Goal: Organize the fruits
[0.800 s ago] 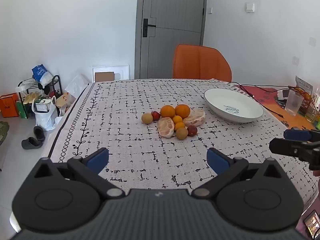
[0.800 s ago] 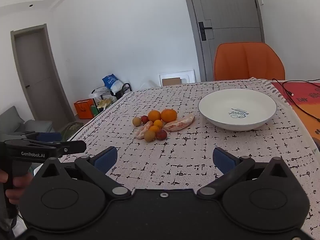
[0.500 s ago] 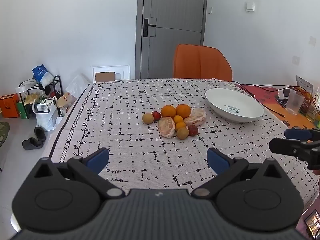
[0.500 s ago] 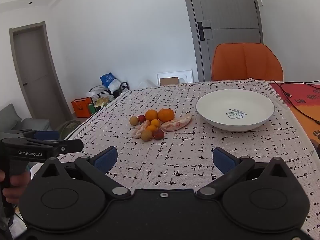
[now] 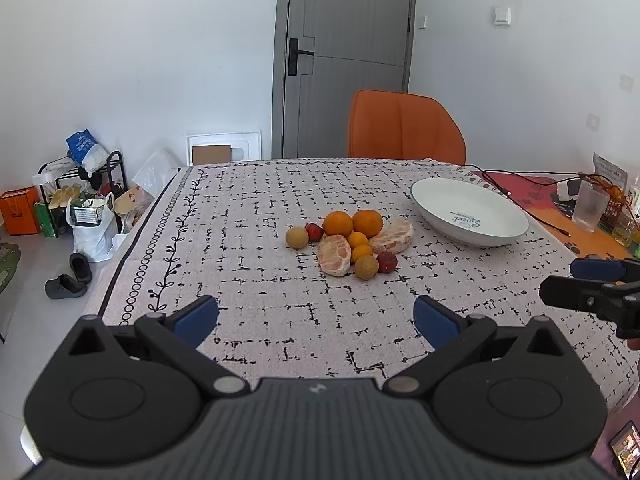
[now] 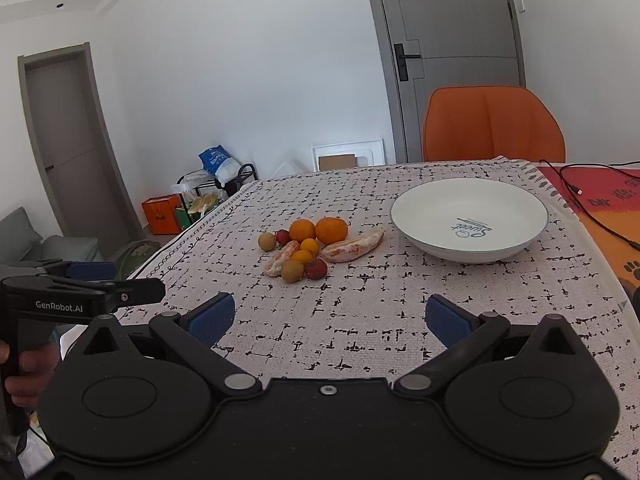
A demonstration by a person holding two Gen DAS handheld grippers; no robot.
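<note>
A heap of fruit [image 5: 352, 240] lies mid-table: two large oranges [image 5: 338, 223], two small ones, two peeled pomelo pieces [image 5: 335, 255], two brown round fruits and two small red ones. It also shows in the right wrist view [image 6: 308, 248]. An empty white bowl [image 5: 472, 213] [image 6: 469, 216] stands to its right. My left gripper [image 5: 316, 320] is open and empty, short of the heap. My right gripper [image 6: 327, 318] is open and empty, also short of the fruit.
An orange chair [image 5: 404, 128] stands at the table's far side. Black cables [image 5: 516, 184], a glass [image 5: 592, 208] and small items lie on the orange mat at the right. Bags, shoes and a rack [image 5: 80, 200] sit on the floor to the left.
Both grippers have shifted slightly, the right one drifting a little so the fruit and bowl sit further left in its view. Both stay open and empty.
</note>
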